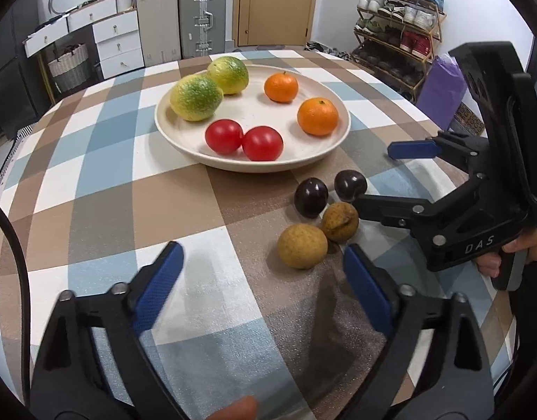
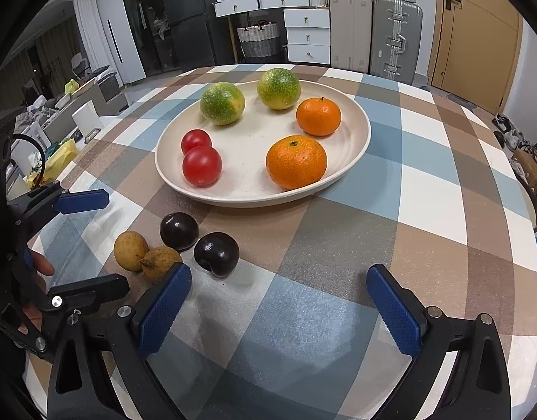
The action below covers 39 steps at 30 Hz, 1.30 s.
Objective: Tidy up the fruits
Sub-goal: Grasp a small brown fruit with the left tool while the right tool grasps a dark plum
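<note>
Checked tablecloth [image 1: 110,192] bears a plate [image 1: 184,140] of six fruits; both hand-held grippers gape, holding nothing.

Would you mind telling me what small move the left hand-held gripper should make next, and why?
Probably ease the left hand-held gripper forward and right over the nearest longan. Its jaws stand open and empty, four small fruits lie on the cloth outside the plate, and that longan sits just ahead of its right finger.

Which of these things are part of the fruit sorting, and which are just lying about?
Job: plate, oranges, green citrus, tomatoes, dark plums, brown longans.
Lying about: suitcases, drawers, shoe rack, wicker basket.
</note>
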Tool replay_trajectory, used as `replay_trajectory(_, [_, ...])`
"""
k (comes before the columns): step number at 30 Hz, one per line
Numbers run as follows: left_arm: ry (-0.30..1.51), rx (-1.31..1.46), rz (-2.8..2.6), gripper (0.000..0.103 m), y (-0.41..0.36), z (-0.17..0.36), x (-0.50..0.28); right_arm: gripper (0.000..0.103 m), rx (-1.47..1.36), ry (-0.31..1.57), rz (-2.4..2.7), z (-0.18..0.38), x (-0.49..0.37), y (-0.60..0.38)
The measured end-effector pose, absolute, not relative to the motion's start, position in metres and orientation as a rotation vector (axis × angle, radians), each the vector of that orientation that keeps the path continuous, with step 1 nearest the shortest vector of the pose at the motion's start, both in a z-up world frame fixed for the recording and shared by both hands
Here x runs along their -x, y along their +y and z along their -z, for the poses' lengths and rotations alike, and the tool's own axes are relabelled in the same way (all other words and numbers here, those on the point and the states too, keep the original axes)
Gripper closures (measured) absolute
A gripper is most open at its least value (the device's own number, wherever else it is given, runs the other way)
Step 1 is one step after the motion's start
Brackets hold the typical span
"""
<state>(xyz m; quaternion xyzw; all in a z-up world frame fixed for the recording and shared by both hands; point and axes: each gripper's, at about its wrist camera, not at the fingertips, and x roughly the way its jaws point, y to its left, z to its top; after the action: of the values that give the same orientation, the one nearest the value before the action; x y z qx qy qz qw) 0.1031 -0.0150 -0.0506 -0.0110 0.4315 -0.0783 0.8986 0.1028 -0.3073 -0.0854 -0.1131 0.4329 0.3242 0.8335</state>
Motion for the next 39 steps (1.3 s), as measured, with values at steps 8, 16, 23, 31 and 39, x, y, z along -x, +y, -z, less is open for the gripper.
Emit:
replay_trajectory(8, [0.906, 0.018, 0.187, 0.033, -0.018, 0.052, -0.104, 0.004, 0.280, 0.904, -0.699, 0.085, -0.099, -0.297])
replay_trajectory(16, [0.896, 0.011, 0.240, 0.057, -0.023, 0.051, -0.103, 0.019, 0.283, 0.897, -0.713, 0.084, -0.100, -0.293])
replay_trajectory(23, [0.894, -0.001, 0.285, 0.075, -0.030, 0.050, -0.102, 0.030, 0.295, 0.884, -0.742, 0.083, -0.096, -0.289])
replay_trajectory(31, [0.882, 0.009, 0.295, 0.077, -0.029, 0.049, -0.100, 0.041, 0.292, 0.878, -0.774, 0.082, -0.092, -0.287])
replay_trajectory(39, [0.871, 0.039, 0.291, 0.077, -0.023, 0.046, -0.099, 0.042, 0.282, 0.880, -0.786, 0.081, -0.092, -0.287])
